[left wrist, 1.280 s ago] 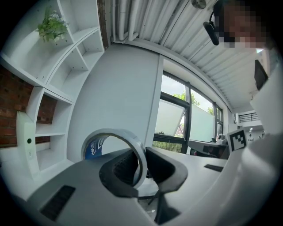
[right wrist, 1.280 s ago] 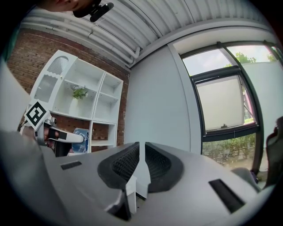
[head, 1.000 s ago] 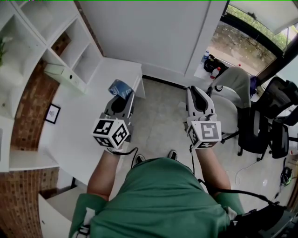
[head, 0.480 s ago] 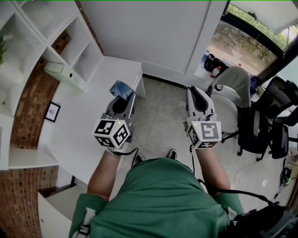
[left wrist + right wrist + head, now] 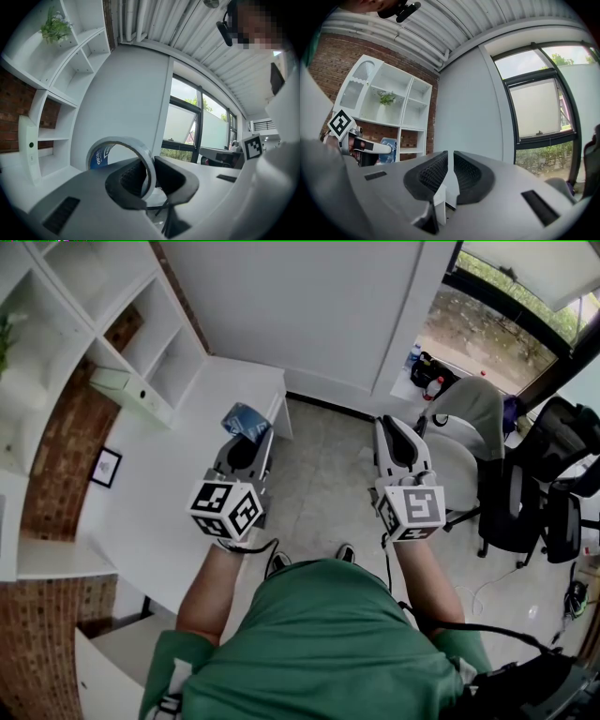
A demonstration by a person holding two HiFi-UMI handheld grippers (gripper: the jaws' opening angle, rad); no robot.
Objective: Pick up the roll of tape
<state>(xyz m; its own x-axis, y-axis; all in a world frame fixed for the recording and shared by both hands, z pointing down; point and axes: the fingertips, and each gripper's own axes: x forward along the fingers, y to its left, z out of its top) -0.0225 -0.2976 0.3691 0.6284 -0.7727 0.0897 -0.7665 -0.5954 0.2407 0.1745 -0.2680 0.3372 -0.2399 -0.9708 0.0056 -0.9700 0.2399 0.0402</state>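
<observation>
White shelves are lining the left wall, and a white desk is running along beneath them. The left gripper is pointing level over the desk's far right corner, its jaws clamping on the tape. One jaw is sitting inside the ring and the other is pressing on the outside of the band. The roll is standing upright at the jaw tips, its blue core showing on the left. The right gripper is hovering level over the floor, well apart from the left one. Its jaws are lying almost together, with only a thin slit between them and nothing in it. Farther right, a grey chair and black chairs are standing near the window
</observation>
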